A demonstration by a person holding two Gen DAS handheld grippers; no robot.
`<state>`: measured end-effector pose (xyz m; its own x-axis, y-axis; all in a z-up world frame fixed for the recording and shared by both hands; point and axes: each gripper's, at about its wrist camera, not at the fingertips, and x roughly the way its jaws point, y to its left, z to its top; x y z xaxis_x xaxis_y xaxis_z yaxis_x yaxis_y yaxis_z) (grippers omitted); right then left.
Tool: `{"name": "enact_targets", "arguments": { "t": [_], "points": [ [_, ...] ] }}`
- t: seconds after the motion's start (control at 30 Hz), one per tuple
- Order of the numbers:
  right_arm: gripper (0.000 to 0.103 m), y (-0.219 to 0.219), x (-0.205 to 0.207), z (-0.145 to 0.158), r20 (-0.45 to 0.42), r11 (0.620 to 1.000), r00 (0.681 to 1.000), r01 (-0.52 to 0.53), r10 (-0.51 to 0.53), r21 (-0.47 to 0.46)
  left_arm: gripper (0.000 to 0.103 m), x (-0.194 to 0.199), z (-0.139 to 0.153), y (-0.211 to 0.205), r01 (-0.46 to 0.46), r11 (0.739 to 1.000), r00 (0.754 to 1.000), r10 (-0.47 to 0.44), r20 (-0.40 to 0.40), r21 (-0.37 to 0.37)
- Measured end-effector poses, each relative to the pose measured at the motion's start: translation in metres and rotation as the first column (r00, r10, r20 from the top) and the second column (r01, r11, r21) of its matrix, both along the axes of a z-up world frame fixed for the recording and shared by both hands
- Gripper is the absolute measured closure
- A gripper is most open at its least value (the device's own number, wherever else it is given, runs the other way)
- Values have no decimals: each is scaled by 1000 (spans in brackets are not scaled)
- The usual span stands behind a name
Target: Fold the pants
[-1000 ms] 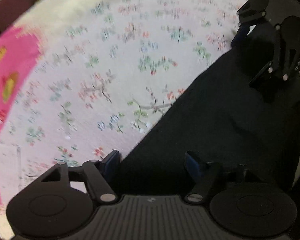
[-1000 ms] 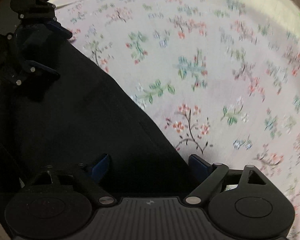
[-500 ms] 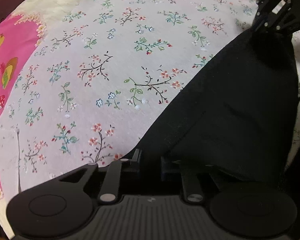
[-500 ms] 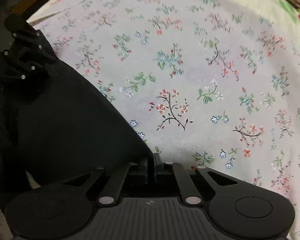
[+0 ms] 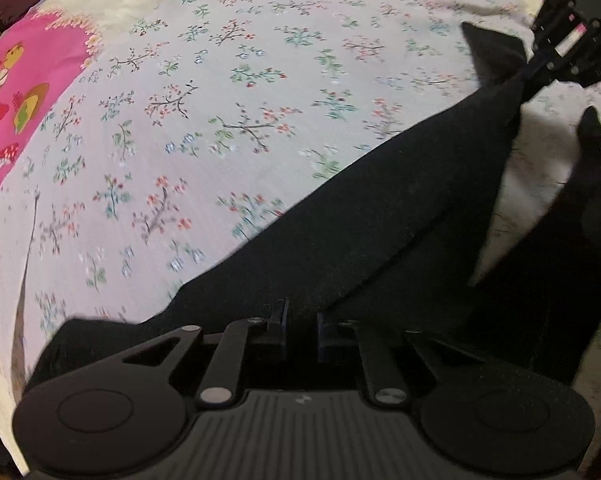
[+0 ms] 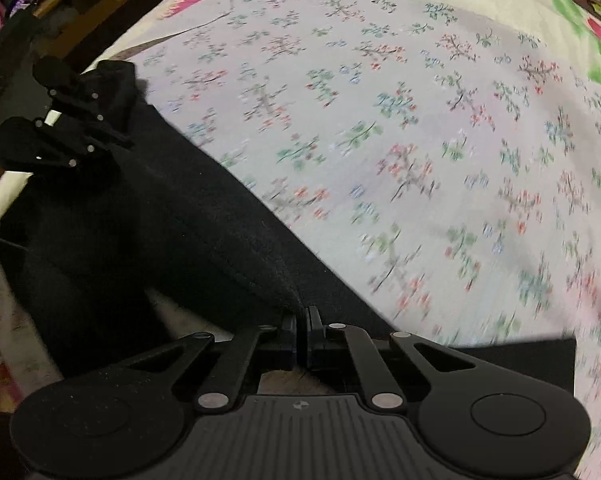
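Floral bedsheet (image 5: 260,80), left gripper (image 5: 298,330) closing, right gripper (image 6: 302,334) fingers pinching black pants (image 5: 380,220)

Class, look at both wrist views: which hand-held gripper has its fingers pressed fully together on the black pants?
The right hand-held gripper: its fingers meet on the black pants. The left hand-held gripper, still closing, shows cloth bunched in a gap.

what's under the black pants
The floral sheet lies under the pants; a pale strip of it shows beneath the lifted edge that the left gripper and right gripper pinch. What the cloth itself covers cannot be seen.
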<state>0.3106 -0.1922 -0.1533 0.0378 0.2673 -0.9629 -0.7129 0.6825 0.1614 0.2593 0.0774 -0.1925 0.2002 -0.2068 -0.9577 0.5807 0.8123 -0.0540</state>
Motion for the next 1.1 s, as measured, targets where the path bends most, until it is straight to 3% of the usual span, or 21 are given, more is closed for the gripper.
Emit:
{"name": "enact_targets", "arguments": {
  "t": [0.5,0.57,0.7,0.8,0.87,0.97,1.1],
  "points": [
    [103,-13,-113,52,-93,999,995,50,-48,16,81,-117,52,-13,-87,994,993,81,-89,-72],
    [103,-18,-128,46,-110,998,992,68,-65,15,87,-135,49,-18,-107,991,988,97,-116,-83],
    [103,-24,-156,24,-138,992,983,123,-120,8,87,-168,27,-33,-129,987,977,110,-184,-93],
    [103,-29,-176,7,-152,989,977,151,-149,-2,87,-182,16,-47,-140,985,974,118,-192,-105],
    [103,-30,-185,2,-159,988,975,156,-155,-7,87,-177,15,-48,-203,965,963,167,-210,-165],
    [103,-28,-191,13,-130,990,982,141,-139,6,85,-162,15,-38,-345,905,923,279,-264,-251],
    [103,-34,-190,26,-91,993,989,120,-118,20,69,-144,25,-25,-433,870,895,383,-228,-235]
  ]
}}
